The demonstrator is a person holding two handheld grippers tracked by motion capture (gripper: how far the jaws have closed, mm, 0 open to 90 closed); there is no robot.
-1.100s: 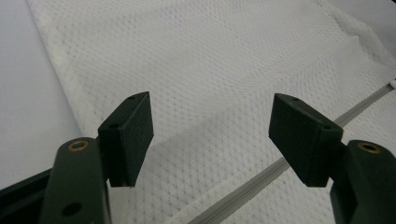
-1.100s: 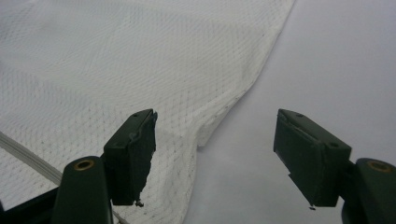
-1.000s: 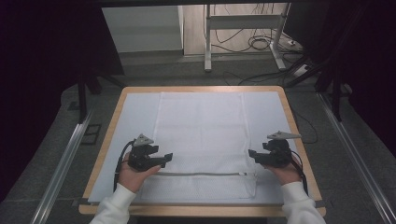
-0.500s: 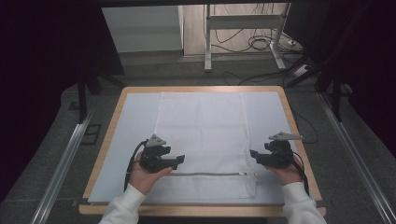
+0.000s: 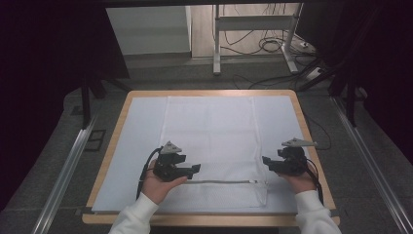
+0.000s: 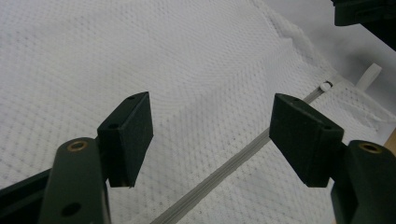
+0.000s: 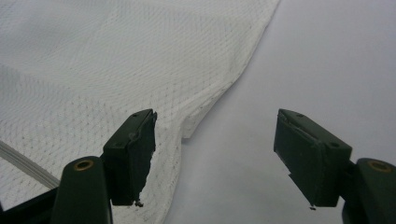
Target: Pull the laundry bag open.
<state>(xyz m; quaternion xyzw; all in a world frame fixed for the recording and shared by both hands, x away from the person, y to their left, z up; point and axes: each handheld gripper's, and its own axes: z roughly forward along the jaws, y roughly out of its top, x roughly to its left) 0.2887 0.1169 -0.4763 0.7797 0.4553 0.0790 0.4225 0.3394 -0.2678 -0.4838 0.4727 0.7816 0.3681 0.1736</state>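
White mesh bag (image 5: 212,146) lies flat in the middle of the table (image 5: 311,146), zipper (image 5: 224,182) near the person. Up close, the left gripper view shows the zipper pull (image 6: 325,86). Left gripper (image 5: 195,169) and right gripper (image 5: 265,160) both gape wide, holding nothing. Bare cloth (image 7: 327,60) lies past the bag's side edge.

Wooden table (image 5: 311,141), pale sheet (image 5: 139,141) over it, mesh bag (image 5: 209,131) on top

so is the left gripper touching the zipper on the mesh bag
Apart. In the left gripper view the left gripper stands open, and the zipper on the mesh bag runs between its pads with bare mesh either side.
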